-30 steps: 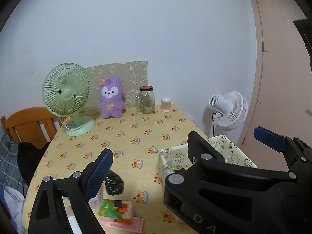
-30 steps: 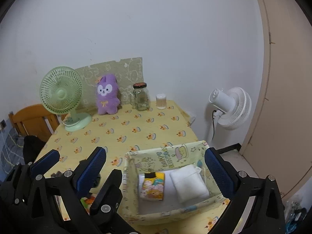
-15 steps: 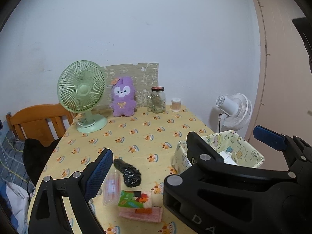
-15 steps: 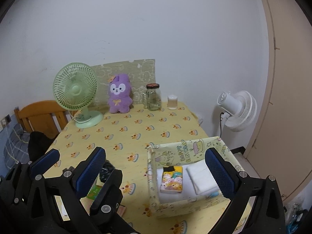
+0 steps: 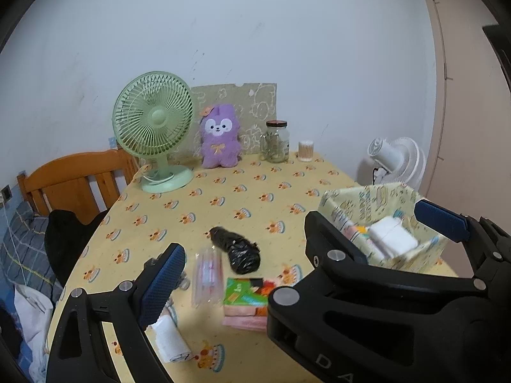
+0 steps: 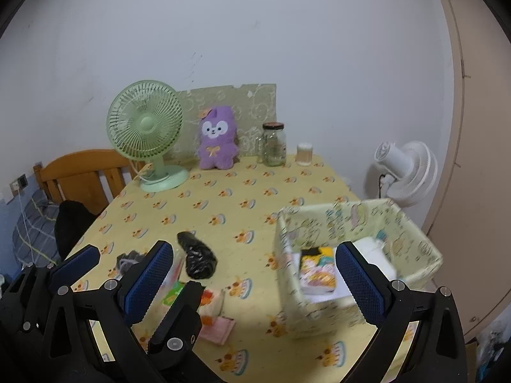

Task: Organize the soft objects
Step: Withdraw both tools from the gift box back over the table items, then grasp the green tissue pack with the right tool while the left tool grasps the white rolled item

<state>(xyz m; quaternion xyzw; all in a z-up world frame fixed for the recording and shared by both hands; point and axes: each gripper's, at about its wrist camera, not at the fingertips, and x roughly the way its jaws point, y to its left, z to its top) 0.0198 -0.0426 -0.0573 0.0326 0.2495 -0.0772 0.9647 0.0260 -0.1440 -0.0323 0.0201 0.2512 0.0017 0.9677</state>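
**Sorting part done: some soft things boxed, several left on the desk**

Progress looks partial. The fabric box (image 6: 357,255) stands at the right side of the desk (image 6: 223,198) and already holds a folded white cloth (image 5: 394,236) and a yellow printed pack (image 6: 319,271) lying side by side, with something pinkish beside them that I cannot make out.

Left outside the box — all near the front left of the desk — are a black crumpled bundle (image 5: 238,250), a clear wrapped pack (image 5: 207,276) just beside it, a green tissue pack (image 5: 247,292) lying on a pink folded cloth (image 5: 244,320), and a rolled white cloth (image 5: 169,338) at the front edge. A grey item by the left tool's fingers in the right wrist view is too hidden to name. The purple plush (image 5: 220,137) sits upright at the back, between the green fan (image 5: 153,127) and the glass jar (image 5: 276,142); whether it counts as part of the job is unclear.

Both tools are spread wide and carry nothing: the left tool (image 6: 118,271) hangs over the loose pile, the right tool (image 6: 252,277) over the gap between pile and box. By my reckoning, roughly half the work remains — each loose item has yet to be lifted across into the box.
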